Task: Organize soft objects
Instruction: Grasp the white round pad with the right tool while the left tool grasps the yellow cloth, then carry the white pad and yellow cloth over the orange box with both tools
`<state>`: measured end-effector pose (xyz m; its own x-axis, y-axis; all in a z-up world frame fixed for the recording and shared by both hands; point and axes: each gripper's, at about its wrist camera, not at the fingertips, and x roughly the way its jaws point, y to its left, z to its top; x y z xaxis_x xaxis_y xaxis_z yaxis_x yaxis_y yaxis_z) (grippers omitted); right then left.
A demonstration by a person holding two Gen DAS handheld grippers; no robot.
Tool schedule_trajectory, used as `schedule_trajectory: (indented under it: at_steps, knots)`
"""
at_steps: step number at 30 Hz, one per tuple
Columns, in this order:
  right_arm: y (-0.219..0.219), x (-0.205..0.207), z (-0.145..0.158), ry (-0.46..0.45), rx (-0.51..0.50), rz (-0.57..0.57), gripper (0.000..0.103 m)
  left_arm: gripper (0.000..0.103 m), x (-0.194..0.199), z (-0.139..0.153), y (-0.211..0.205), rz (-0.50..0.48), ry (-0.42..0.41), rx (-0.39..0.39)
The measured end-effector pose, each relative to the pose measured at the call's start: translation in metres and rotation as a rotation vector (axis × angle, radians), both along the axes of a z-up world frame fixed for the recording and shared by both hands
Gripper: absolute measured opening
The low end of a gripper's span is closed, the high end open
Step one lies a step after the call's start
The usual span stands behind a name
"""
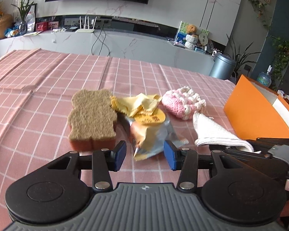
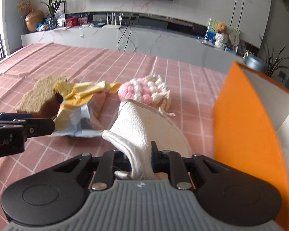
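The white terry cloth [image 2: 136, 127], nubbly with a stitched hem, was pinched between the blue pads of the right hand-held gripper [image 2: 140, 161], its far corner draped toward the knitted pink-and-cream pouch [image 2: 146, 91] at twelve o'clock. The left hand-held gripper [image 1: 144, 155] stood with jaws apart, touching nothing, around the crinkled foil packet [image 1: 154, 136]. The fuzzy, wavy-edged sponge [image 1: 92, 115] lay at its eleven o'clock on the pink checked surface [image 1: 48, 88]; the orange box [image 2: 246, 119] stood at the cloth's three o'clock.

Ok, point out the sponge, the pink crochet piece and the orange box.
sponge [image 1: 92, 113], left wrist view, brown scrubby top.
pink crochet piece [image 2: 144, 91], right wrist view, its middle.
orange box [image 2: 246, 119], right wrist view, orange outer wall.
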<state>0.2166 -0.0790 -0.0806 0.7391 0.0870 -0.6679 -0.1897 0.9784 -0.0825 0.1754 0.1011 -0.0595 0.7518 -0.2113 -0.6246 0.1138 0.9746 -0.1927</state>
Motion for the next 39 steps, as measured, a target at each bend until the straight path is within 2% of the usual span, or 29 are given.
schedule_trajectory:
  at_steps: [4,11,15,18,21,23,25,31,39]
  knots:
    - [-0.006,0.004,0.016,-0.056,0.018,-0.012,0.015,0.057,0.02,0.008,-0.004,-0.026,-0.035,0.039]
    - [-0.002,0.027,0.021,-0.091,0.015,-0.024,0.015,0.057,0.072,0.01,-0.011,-0.076,-0.054,0.094]
    - [0.003,0.042,0.016,-0.059,0.036,-0.026,0.015,0.057,0.092,-0.001,-0.017,-0.115,-0.009,0.112]
    - [0.005,0.044,0.013,-0.054,0.041,-0.014,0.015,0.056,0.099,-0.012,-0.015,-0.094,0.033,0.119]
    - [0.005,0.044,0.009,-0.049,0.04,0.0,0.016,0.04,0.101,-0.016,-0.014,-0.087,0.048,0.104]
    - [0.005,0.044,0.007,-0.042,0.041,0.002,0.016,0.018,0.102,-0.017,-0.013,-0.082,0.051,0.113]
    - [0.005,0.044,0.006,-0.037,0.045,0.005,0.016,0.006,0.103,-0.018,-0.012,-0.073,0.056,0.113]
    - [0.004,0.041,0.008,-0.05,0.036,0.005,0.016,0.002,0.093,-0.014,-0.008,-0.048,0.017,0.105]
    - [-0.003,0.024,0.029,-0.106,0.057,0.0,0.016,0.002,0.064,0.017,-0.014,-0.053,-0.058,0.087]
